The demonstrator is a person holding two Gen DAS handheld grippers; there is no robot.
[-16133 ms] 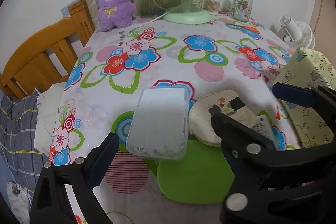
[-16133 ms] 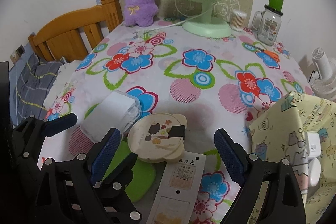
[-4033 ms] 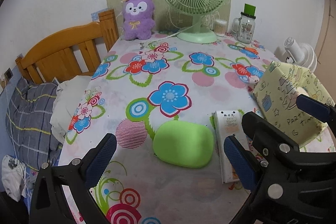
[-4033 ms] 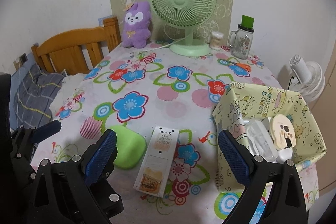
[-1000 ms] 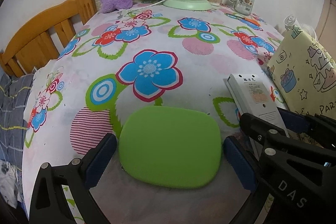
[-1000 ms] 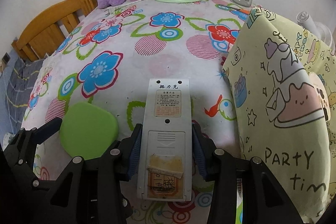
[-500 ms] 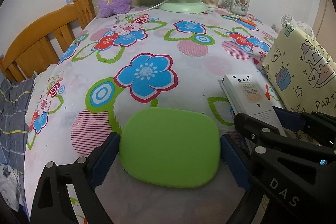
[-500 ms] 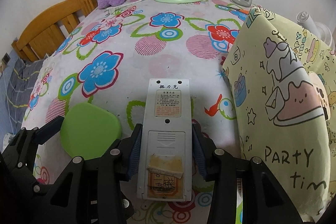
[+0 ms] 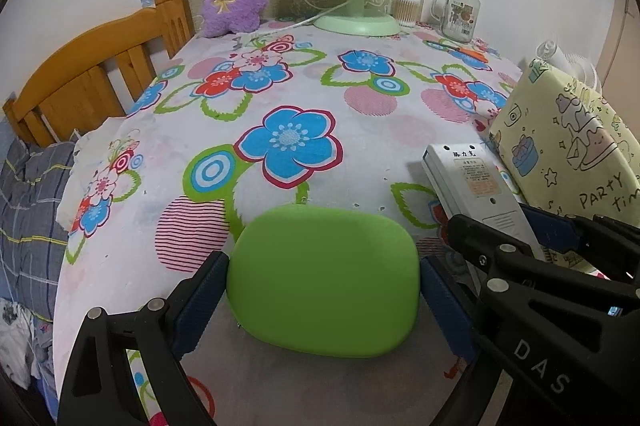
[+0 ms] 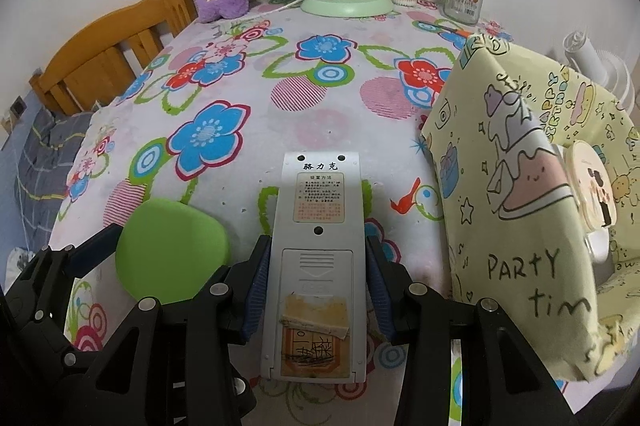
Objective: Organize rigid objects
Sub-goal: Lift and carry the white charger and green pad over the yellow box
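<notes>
Right wrist view: desk (image 10: 340, 118) w/ floral cloth carries everything. Pale yellow cartoon bag (image 10: 532, 210) at desk's right edge, "PARTY tim" printed on its side, round cream lid (image 10: 592, 186) poking from its top. Green rounded case (image 9: 324, 278), smooth, plain, no markings, lies near front edge; left tongs (image 9: 320, 298) spread wide w/ blue pads against both its sides, pinching it. White remote (image 10: 316, 266), back side up, Chinese label text + taped yellowed sticker over battery cover, lies just right of case, beside bag; right tongs (image 10: 316, 290) pressed onto its sides. "DAS" reads on right tongs' arm in left wrist view.
</notes>
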